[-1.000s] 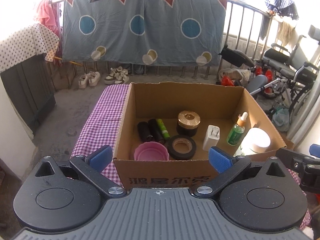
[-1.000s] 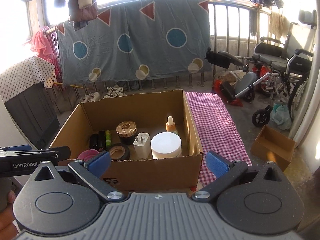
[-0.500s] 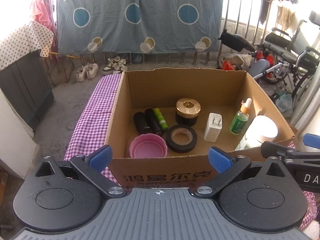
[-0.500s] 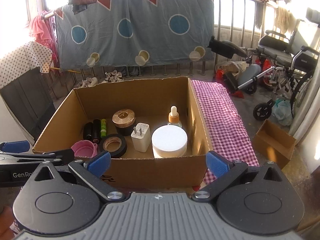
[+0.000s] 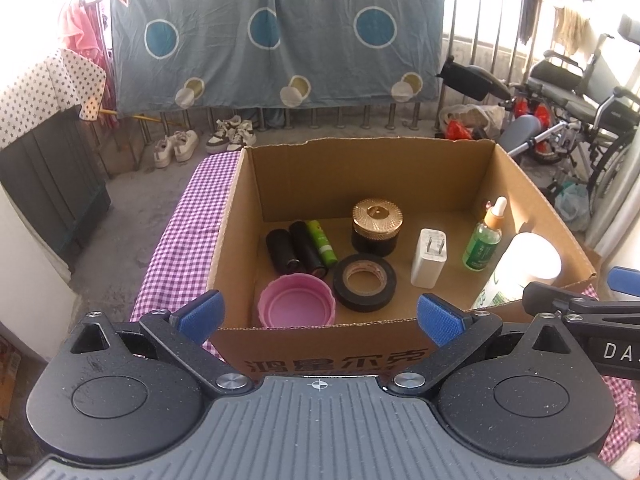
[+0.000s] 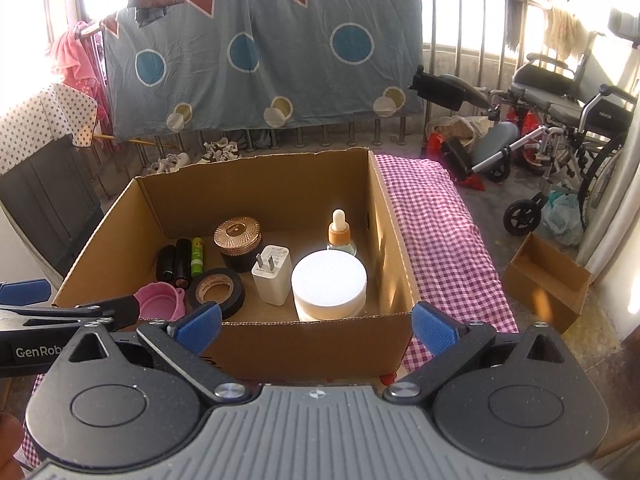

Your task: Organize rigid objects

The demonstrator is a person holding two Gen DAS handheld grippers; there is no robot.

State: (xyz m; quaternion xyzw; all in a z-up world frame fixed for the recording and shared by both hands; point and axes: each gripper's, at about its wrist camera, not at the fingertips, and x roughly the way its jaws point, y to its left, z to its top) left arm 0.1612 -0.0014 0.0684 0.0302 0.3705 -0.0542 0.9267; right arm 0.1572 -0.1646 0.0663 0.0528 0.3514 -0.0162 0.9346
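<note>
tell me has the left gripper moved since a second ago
Yes. The left gripper has risen and tilted downward: the cardboard box now shows more of its floor, and the hanging sheet sits higher in view.

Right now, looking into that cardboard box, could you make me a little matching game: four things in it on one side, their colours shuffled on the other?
Things:
1. tape roll
2. lid
3. charger plug
4. dropper bottle

Colours:
A. green
B. white
C. pink
D. black

Pairs: 1-D, 2-C, 3-B, 4-A
</note>
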